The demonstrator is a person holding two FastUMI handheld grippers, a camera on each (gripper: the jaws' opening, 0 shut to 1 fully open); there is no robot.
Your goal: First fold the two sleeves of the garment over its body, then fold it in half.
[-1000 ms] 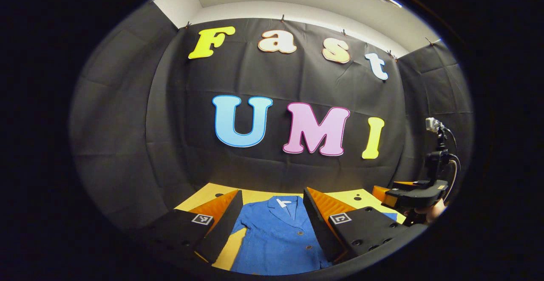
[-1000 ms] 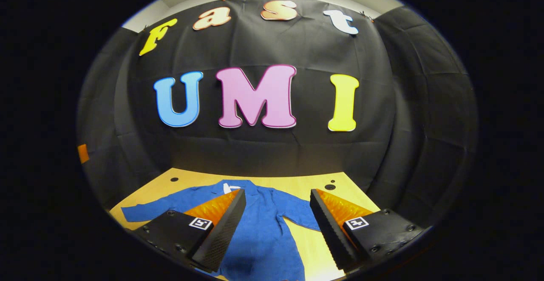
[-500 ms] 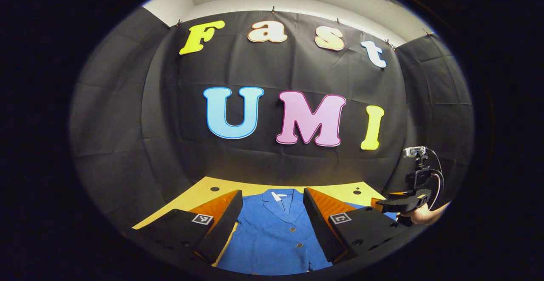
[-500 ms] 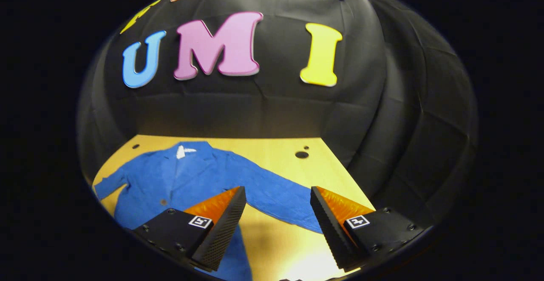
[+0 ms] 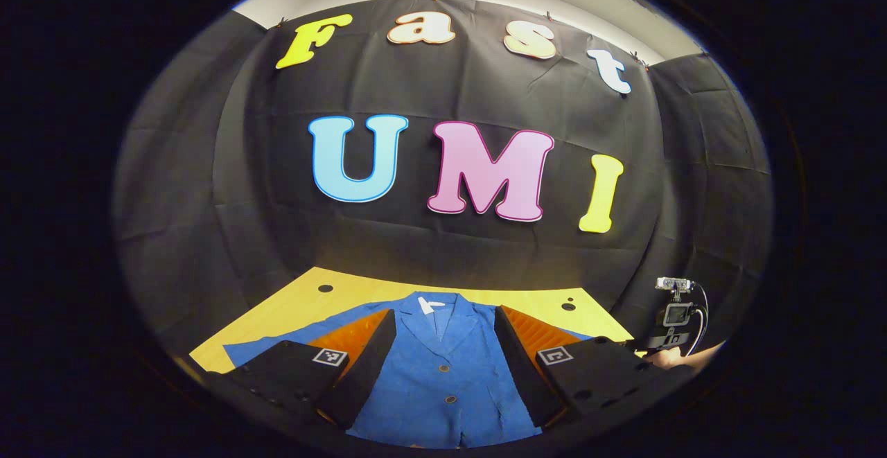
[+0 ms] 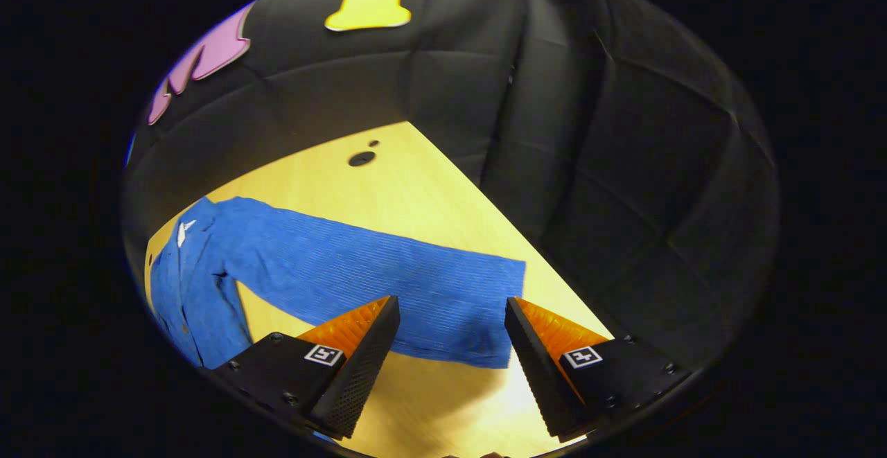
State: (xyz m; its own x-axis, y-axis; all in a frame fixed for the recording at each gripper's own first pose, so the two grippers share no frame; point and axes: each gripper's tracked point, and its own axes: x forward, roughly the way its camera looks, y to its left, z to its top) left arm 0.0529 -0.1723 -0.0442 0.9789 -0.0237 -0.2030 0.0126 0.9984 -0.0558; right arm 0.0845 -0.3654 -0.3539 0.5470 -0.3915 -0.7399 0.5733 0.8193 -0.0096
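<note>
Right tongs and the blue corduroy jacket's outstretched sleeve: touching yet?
Cannot tell. In the right gripper view the open right tongs frame the sleeve's cuff end, but no contact or gap with the fingertips shows plainly.

Blue ribbed garment (image 6: 360,274), white neck label (image 5: 425,307), yellow wood-grain table (image 6: 416,195)

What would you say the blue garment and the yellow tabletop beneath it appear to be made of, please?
The blue garment looks like a woven or corduroy-like fabric: matte, with fine parallel ribs along the sleeve, and it lies limp and flat. The tabletop looks like light wood or a wood-look laminate: smooth, faint grain streaks, a soft sheen near the right gripper. Which of the two I cannot tell.
</note>
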